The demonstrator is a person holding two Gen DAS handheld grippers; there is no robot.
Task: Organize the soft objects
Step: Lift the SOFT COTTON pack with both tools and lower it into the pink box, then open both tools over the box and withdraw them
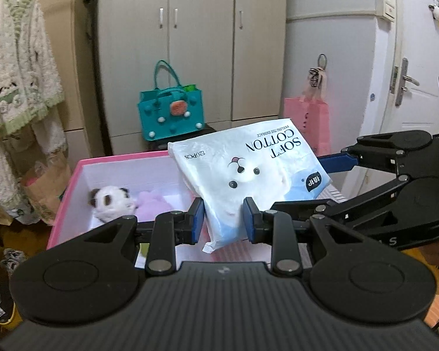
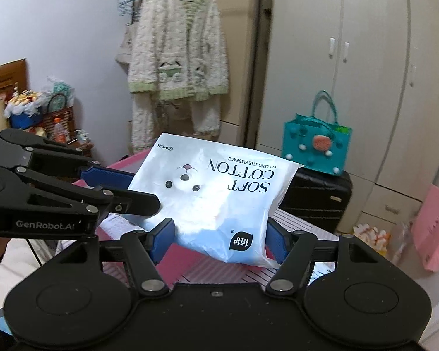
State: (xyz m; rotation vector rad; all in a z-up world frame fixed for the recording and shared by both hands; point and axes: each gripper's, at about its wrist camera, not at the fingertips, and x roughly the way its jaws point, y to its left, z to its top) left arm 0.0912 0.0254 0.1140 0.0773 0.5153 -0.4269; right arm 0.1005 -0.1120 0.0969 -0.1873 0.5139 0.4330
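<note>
A white and blue "SOFT COTTON" pack (image 1: 248,169) (image 2: 213,193) hangs upside down in the air over a pink box (image 1: 117,158). My left gripper (image 1: 223,219) is shut on the pack's lower corner, the blue pads pinching the plastic. From the right comes my right gripper (image 2: 219,241), whose pads lie against both sides of the pack's blue end. In each wrist view the other gripper shows too: the right gripper (image 1: 298,184), the left gripper (image 2: 146,188). In the box lie a panda plush (image 1: 111,201) and a purple plush (image 1: 155,207).
Behind the box a teal felt bag (image 1: 169,117) stands on a black suitcase (image 2: 316,199). A pink bag (image 1: 307,122) hangs by the white door (image 1: 409,58). A fleece robe (image 1: 17,73) hangs at the left above a brown paper bag (image 1: 46,190). Wardrobe doors fill the back.
</note>
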